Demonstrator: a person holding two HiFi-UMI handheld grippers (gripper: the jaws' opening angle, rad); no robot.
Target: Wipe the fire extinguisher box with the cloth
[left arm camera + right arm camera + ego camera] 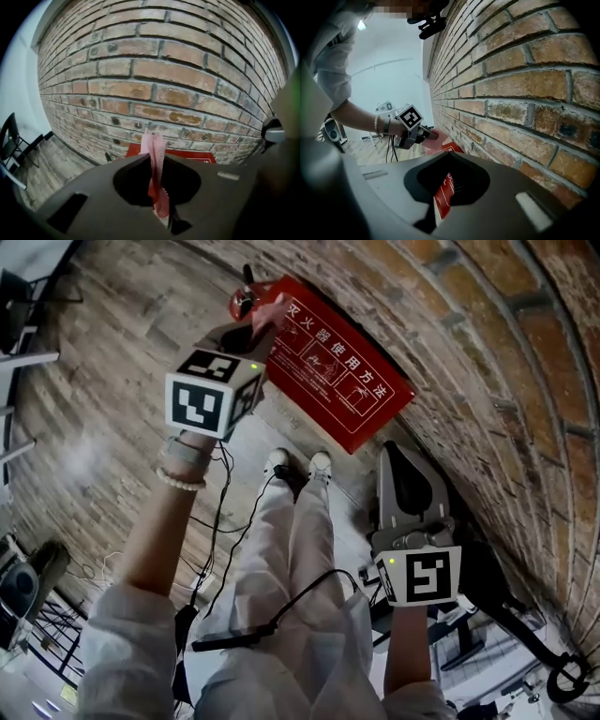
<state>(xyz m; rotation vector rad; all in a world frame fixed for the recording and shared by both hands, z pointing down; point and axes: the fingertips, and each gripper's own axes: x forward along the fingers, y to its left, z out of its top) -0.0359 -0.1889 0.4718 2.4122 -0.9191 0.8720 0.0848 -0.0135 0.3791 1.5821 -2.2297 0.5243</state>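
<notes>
The red fire extinguisher box (337, 371) with white print stands on the floor against the brick wall (487, 352). My left gripper (251, 329) is shut on a pink cloth (269, 311), held just over the box's left end. Along its jaws, the cloth (153, 145) sticks up from the left gripper (152, 157) with the box (187, 154) below. My right gripper (392, 448) hangs shut and holding nothing to the right of the box, close to the wall. Through its jaws (449, 153) a strip of the box (443, 194) shows, and beyond it the left gripper (423, 133) with the cloth (436, 138).
A red extinguisher head (246, 298) pokes out at the box's left end. The person's white shoes (298, 463) stand just before the box, with black cables (220, 521) trailing on the wood floor. A black stand (525, 624) lies at the lower right, a chair (11, 140) off left.
</notes>
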